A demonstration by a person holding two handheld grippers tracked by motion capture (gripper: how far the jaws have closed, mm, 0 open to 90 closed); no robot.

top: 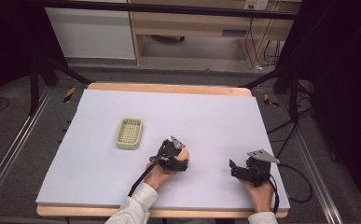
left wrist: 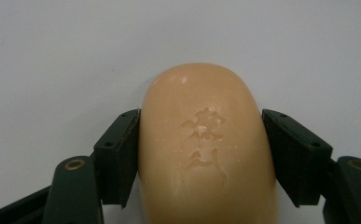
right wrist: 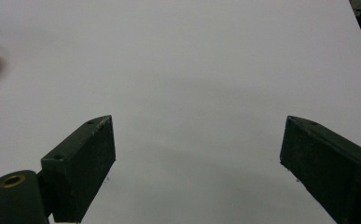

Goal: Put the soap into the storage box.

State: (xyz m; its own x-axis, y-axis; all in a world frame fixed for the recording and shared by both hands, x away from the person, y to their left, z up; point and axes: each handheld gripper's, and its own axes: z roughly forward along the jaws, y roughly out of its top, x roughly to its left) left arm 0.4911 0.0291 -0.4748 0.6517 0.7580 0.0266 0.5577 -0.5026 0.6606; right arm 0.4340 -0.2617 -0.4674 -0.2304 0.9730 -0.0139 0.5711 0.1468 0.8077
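My left gripper (left wrist: pixel 200 158) is clamped on both sides of the soap bar (left wrist: pixel 206 149) lying on the table, probably to carry it to the soap dish (top: pixel 129 133), while my right gripper (right wrist: pixel 197 163) waits wide apart.

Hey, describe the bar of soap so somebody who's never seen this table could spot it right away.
Start at the pale sheet covering the table, then go to the left gripper near its front middle. The soap is clamped between its pads: a rounded peach bar with stamped characters, unlike the ribbed green dish lying apart to the left.
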